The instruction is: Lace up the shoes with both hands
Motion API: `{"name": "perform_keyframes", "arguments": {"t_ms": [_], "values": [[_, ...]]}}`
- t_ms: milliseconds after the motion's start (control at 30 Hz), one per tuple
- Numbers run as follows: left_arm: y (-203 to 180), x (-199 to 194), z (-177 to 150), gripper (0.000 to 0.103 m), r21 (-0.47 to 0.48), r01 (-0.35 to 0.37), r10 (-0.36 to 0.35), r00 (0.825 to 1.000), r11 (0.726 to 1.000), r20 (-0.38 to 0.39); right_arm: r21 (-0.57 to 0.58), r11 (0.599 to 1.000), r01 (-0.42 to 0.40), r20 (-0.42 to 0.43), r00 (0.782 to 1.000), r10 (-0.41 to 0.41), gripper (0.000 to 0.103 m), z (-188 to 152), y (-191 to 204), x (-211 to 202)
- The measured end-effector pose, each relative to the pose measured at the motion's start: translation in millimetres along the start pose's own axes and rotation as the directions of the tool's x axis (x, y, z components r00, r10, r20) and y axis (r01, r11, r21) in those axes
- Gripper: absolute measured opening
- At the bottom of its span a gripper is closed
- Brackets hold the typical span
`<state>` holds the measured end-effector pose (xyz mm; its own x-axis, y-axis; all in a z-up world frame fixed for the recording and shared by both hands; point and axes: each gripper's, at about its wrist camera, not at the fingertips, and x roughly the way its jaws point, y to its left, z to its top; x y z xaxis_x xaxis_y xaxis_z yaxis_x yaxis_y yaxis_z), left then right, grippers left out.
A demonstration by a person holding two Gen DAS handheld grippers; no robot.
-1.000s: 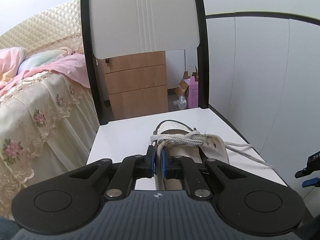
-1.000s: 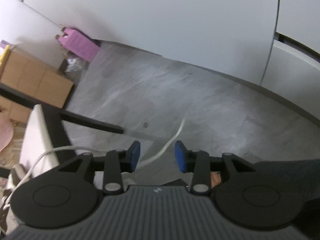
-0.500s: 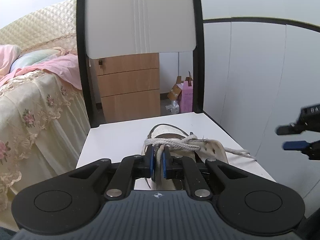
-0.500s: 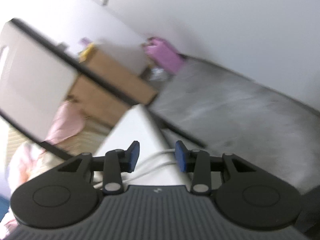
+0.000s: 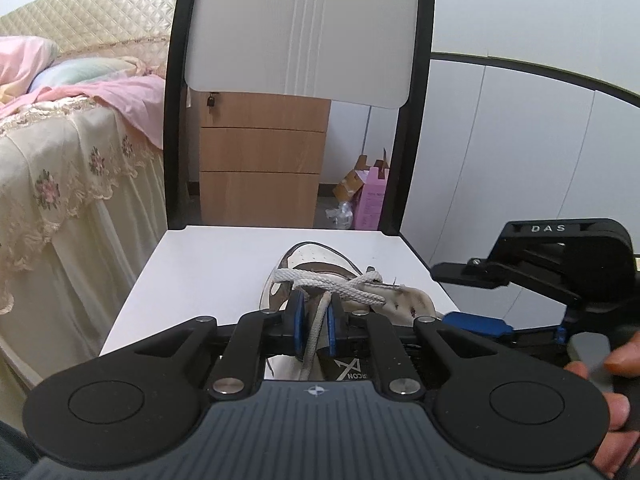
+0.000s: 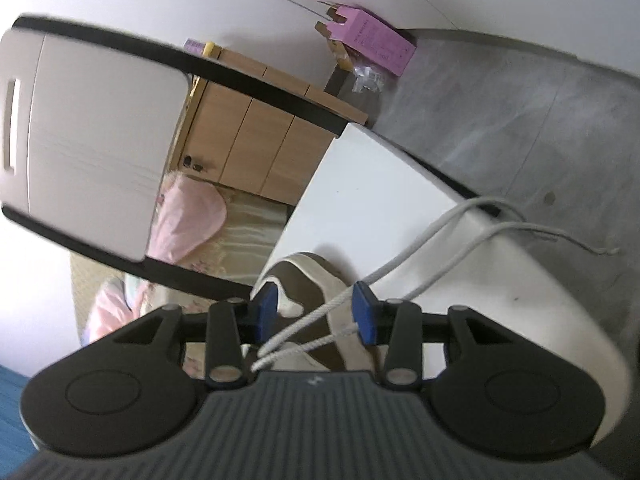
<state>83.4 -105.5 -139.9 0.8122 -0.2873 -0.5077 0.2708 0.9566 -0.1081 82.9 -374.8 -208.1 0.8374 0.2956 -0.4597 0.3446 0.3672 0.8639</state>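
**Shoe on a chair seat, one lace strand between the left gripper's pads**

A white and brown shoe (image 5: pixel 320 280) was seen lying on the white seat of a chair (image 5: pixel 208 264), toward the seat's right side. Its off-white lace (image 5: pixel 332 286) was crossed in thick strands over the tongue. One strand ran down from that crossing and passed between the blue pads of the left gripper (image 5: pixel 315 330). The pads had just been eased slightly apart and stood close on either side of the strand; a narrow gap showed on each side, so a firm pinch could not be confirmed.

In the right wrist view, two loose lace ends (image 6: pixel 452 240) were draped over the seat's right edge and trailed toward the grey floor (image 6: pixel 520 100). Nearer the camera they crossed the space between the pads of the right gripper (image 6: pixel 316 312), whose jaws were held wide apart and pressed on nothing. In the left wrist view that gripper (image 5: pixel 460 300) was seen beside the shoe at the seat's right edge, carried by a person's hand (image 5: pixel 612 392).

Behind the chair's white backrest (image 5: pixel 300 28) stood a wooden drawer unit (image 5: pixel 260 160), with a pink box (image 5: pixel 374 200) on the floor beside it. A bed (image 5: pixel 60 160) with a floral lace cover and pink bedding lay to the left.
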Motion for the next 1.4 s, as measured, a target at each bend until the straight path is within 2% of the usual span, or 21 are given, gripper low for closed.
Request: {"name": "perform_keyframes", "arguments": {"t_ms": [133,233,300,367,433,500,567,600,700,800,933,1033,1100,1400], "values": [[4,1,3,0.026,0.010,0.017,-0.017,1.000,1.000,0.001,0.084,0.996,-0.011,-0.029,0.999,0.013,0.043,-3,-7,10],[5,3,4,0.033,0.039,0.007,-0.008,1.000,0.999,0.011,0.106,0.994,0.003,-0.050,0.999,0.002,0.043,-8,-6,16],[7,5,4,0.033,0.045,0.007,-0.007,1.000,0.999,0.014,0.116,0.993,0.021,-0.072,0.997,-0.013,0.043,-12,-5,19],[11,7,5,0.036,0.035,0.007,-0.007,1.000,0.999,0.013,0.114,0.993,0.022,-0.059,0.998,-0.016,0.043,-14,-1,20],[14,8,5,0.040,0.029,0.011,-0.011,1.000,1.000,0.011,0.098,0.995,0.027,-0.024,0.999,-0.025,0.035,-14,3,21],[15,8,5,0.040,0.033,0.019,-0.020,1.000,0.999,0.012,0.052,0.997,0.062,0.007,0.998,-0.062,0.003,-14,9,23],[16,8,5,0.040,0.045,0.028,-0.029,0.999,0.999,0.014,-0.031,0.994,0.106,0.040,0.994,-0.105,0.003,-16,18,26],[16,8,4,0.040,0.049,0.033,-0.033,0.999,0.998,0.014,-0.047,0.993,0.104,0.055,0.993,-0.101,0.003,-18,21,26],[19,7,2,0.042,0.051,0.056,-0.057,0.998,0.997,0.015,-0.112,0.992,0.062,0.146,0.988,-0.045,0.003,-21,36,16],[24,7,-1,0.042,0.052,0.062,-0.063,0.998,0.997,0.009,-0.202,0.978,0.056,0.191,0.981,-0.017,0.003,-23,59,9],[30,4,-1,0.043,0.051,0.084,-0.085,0.996,0.995,0.007,-0.389,0.913,0.122,0.280,0.960,-0.009,0.003,-36,97,1],[35,2,-3,0.046,0.038,0.103,-0.104,0.995,0.994,0.008,-0.473,0.873,0.116,0.309,0.950,0.041,0.003,-42,122,0],[37,1,-4,0.047,0.047,0.104,-0.105,0.994,0.993,0.012,-0.511,0.852,0.110,0.319,0.945,0.069,0.003,-43,139,-1],[39,1,-1,0.047,0.050,0.120,-0.121,0.993,0.992,0.010,-0.578,0.816,0.031,0.352,0.911,0.215,0.003,-20,205,-26]]}}
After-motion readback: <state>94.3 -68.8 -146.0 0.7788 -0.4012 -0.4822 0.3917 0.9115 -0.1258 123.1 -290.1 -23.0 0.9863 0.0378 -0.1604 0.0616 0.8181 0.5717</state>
